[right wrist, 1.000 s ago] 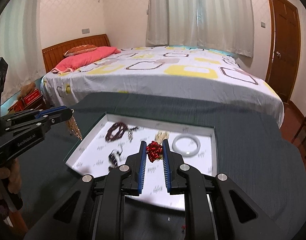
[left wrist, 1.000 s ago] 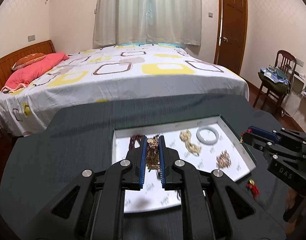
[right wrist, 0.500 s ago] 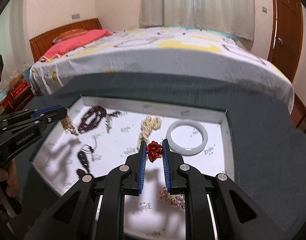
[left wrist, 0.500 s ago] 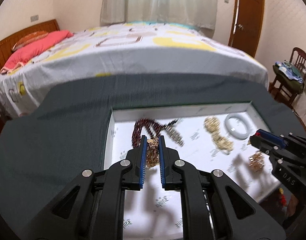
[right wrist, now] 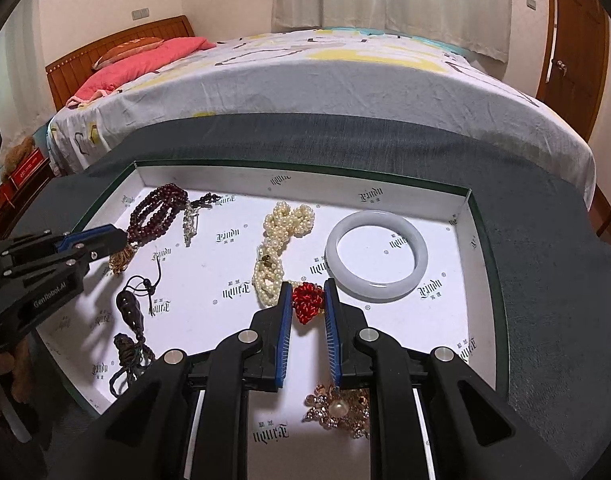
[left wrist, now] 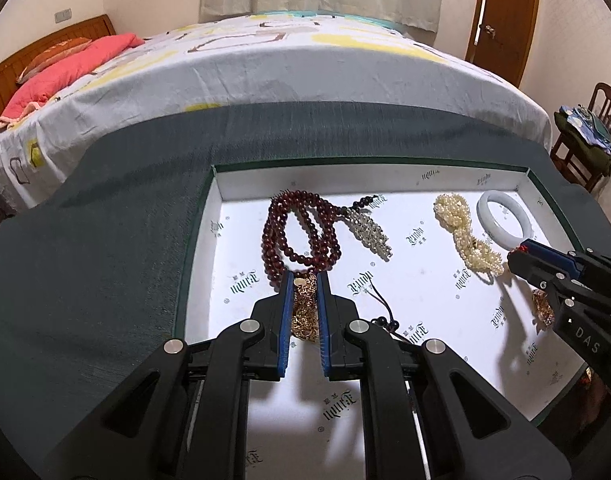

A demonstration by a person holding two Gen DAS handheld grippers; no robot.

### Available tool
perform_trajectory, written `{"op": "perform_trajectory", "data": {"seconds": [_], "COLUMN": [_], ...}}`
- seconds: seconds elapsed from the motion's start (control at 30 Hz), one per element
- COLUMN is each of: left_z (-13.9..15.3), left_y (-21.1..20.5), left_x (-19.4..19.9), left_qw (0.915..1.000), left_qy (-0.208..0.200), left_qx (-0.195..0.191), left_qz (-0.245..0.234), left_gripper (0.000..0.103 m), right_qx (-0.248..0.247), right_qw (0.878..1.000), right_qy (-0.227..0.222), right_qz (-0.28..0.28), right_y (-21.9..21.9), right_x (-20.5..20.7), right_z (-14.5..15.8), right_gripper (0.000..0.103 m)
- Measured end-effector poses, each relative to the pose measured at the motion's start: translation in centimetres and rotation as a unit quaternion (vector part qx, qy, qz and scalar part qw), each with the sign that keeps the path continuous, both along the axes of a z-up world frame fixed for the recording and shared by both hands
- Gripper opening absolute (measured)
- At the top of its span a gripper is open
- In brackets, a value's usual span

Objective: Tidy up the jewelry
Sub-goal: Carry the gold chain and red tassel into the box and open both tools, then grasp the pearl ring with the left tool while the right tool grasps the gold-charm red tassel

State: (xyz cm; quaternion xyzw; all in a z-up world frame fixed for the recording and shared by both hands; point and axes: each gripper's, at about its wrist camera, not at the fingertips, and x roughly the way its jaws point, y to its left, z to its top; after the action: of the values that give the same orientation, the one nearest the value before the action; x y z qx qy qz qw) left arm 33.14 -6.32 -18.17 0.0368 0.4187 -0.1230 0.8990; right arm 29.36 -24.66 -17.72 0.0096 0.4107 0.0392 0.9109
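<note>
A white tray (left wrist: pixel 217 216) with a green rim lies on the dark tablecloth. My left gripper (left wrist: pixel 304 280) is shut on a gold chain (left wrist: pixel 304 312) that hangs over the tray's left part, just in front of a dark red bead necklace (left wrist: pixel 297 236). My right gripper (right wrist: pixel 308 288) is shut on a red knotted ornament (right wrist: pixel 307 300) above the tray floor, between a pearl strand (right wrist: pixel 277 248) and a pale jade bangle (right wrist: pixel 377 256). In the right wrist view the left gripper (right wrist: pixel 117 240) shows with the chain (right wrist: pixel 119 260) dangling.
The tray (right wrist: pixel 477 240) also holds a black pendant on a cord (right wrist: pixel 129 308), a gold flower brooch (right wrist: pixel 337 410) and a crystal tassel (left wrist: pixel 369 232). A bed (left wrist: pixel 265 64) stands behind the table. A chair (left wrist: pixel 585 132) is at the right.
Both grippers have moved forward and down over the tray with their pieces still held. The tray and its jewelry now look much closer.
</note>
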Motion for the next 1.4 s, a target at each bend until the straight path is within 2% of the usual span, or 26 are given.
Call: {"op": "perform_trajectory", "data": {"seconds": [0.33,0.37,0.4,0.43,0.47,0.73,1.0,1.07,1.4], "left_z": [-0.4,-0.4,-0.4,-0.4,-0.4,-0.2,1.4,2.1,4.1], "left_y": [-0.1,-0.1,-0.2,-0.2,-0.2,-0.1,-0.3,-0.4,-1.0], "left_x": [0.2,0.3,0.3,0.3,0.3,0.0,-1.6,-2.4,-7.1], "left_qw": [0.9999,1.0,1.0,0.9999,0.9999,1.0,0.9999,0.9998,0.9995], "left_qy": [0.009,0.009,0.009,0.01,0.01,0.005,-0.011,-0.017,-0.028], "left_qx": [-0.004,-0.003,-0.003,-0.002,-0.002,-0.002,0.005,0.004,-0.012], "left_qz": [0.001,0.001,0.001,0.001,0.003,0.005,0.002,0.001,-0.005], "left_gripper": [0.014,0.014,0.015,0.019,0.027,0.047,0.054,0.06,0.06], "right_qx": [-0.001,0.0,0.0,0.0,-0.001,0.004,0.011,0.011,0.013], "right_qw": [1.0,1.0,1.0,1.0,1.0,1.0,0.999,0.999,0.998], "right_qy": [0.006,0.007,0.006,0.002,-0.001,-0.009,-0.033,-0.039,-0.041], "right_qz": [0.002,0.002,0.001,0.0,-0.001,-0.001,-0.007,-0.01,-0.042], "right_y": [0.1,0.1,0.1,0.1,0.1,-0.1,-1.0,-1.5,-4.4], "right_x": [0.1,0.1,0.1,0.1,0.0,-0.3,-2.3,-3.0,-7.9], "right_z": [-0.3,-0.3,-0.3,-0.2,-0.1,0.5,2.8,3.5,4.6], "right_gripper": [0.019,0.022,0.033,0.043,0.046,0.047,0.054,0.054,0.055]}}
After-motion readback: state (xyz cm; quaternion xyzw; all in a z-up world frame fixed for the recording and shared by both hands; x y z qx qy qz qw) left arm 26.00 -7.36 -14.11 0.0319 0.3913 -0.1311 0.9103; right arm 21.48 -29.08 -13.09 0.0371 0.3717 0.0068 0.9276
